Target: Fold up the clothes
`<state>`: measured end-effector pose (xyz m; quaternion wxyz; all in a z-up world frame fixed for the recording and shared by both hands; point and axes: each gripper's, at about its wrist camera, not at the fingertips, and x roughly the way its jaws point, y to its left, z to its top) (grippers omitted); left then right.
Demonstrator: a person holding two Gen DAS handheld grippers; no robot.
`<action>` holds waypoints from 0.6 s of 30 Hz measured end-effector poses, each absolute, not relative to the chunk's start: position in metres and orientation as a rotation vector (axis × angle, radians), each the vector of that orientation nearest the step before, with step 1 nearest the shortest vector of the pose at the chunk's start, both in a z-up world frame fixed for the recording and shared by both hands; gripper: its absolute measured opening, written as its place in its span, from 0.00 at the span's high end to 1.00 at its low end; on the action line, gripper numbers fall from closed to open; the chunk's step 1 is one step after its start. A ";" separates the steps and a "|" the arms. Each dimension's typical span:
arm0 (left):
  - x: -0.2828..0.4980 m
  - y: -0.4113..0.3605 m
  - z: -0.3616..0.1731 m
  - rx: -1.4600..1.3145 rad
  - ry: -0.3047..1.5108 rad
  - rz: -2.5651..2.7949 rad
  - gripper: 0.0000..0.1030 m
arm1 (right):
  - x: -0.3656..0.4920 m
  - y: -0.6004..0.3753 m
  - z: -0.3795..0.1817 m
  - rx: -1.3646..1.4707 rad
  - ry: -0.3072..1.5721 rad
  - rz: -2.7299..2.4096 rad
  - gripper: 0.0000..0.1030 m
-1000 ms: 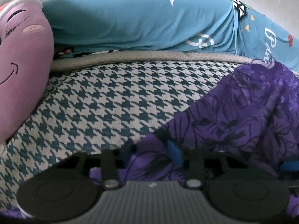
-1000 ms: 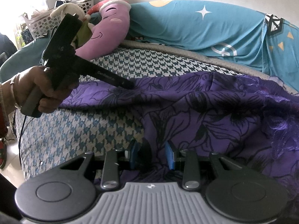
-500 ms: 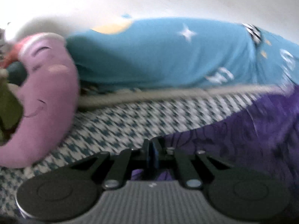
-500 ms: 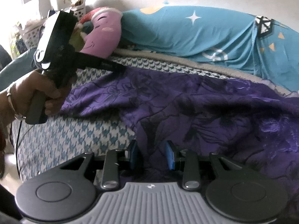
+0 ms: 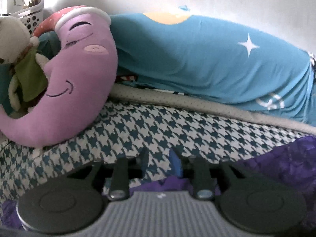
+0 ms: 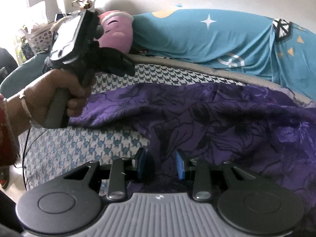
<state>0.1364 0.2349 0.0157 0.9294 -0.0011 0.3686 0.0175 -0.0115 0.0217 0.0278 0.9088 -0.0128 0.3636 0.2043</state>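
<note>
Lay spread across the houndstooth bed cover [image 6: 83, 146], the purple floral garment [image 6: 227, 118], reaching from the near edge of the bed toward the grey piping at the back. Gripped a fold of that purple cloth between its blue pads, the right tool [image 6: 161, 165], low at the near edge of the bed. Hung above the garment's left edge, the left tool [image 6: 126, 70], held by the left hand [image 6: 53, 96] around its grey handle; was opening its jaws, with nothing between them and only houndstooth cover showing in the gap in the left wrist view [image 5: 160, 162]. Lay just below and to the right of that tool in the same view, the garment's purple edge [image 5: 286, 162]. Rested at the back left of the bed, a pink crescent-moon pillow [image 5: 79, 79], touching a long teal bolster [image 5: 197, 59] with a white star.
</note>
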 end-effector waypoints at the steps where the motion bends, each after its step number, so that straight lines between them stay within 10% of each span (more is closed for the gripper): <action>1: 0.132 0.237 0.019 -0.001 0.756 0.036 0.72 | -0.012 0.023 0.028 -0.029 0.748 0.426 0.68; 18: 0.028 0.353 0.050 -0.084 0.808 0.271 0.59 | -0.025 0.038 0.030 -0.059 0.732 0.480 0.68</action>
